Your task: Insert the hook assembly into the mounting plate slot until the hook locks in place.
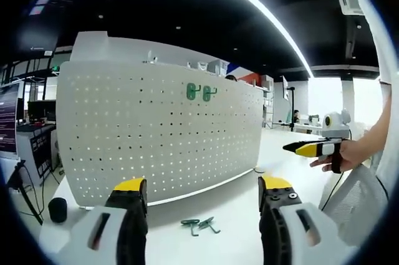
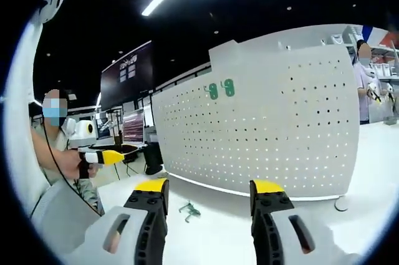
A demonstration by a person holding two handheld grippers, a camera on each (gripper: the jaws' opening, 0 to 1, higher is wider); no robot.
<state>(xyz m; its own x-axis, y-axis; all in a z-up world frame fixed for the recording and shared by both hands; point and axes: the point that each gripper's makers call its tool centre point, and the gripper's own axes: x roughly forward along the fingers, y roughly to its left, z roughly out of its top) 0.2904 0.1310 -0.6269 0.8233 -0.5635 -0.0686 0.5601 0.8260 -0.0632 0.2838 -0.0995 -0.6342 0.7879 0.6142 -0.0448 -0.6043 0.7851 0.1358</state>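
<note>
The pickup step looks not yet begun: both the left tongs (image 1: 201, 193) and right tongs (image 2: 208, 193) are spread and empty, and the green hook (image 1: 199, 224) lies on the tabletop (image 1: 249, 202) just before the pegboard (image 1: 156, 134), so next one pair must descend and pinch it.

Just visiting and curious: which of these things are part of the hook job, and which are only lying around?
Part of the job:
- white pegboard
- green hooks on the table
- green hooks already hung
- both hand-held grippers, open: left, right

Just about:
- black cylinder
- screens
</note>
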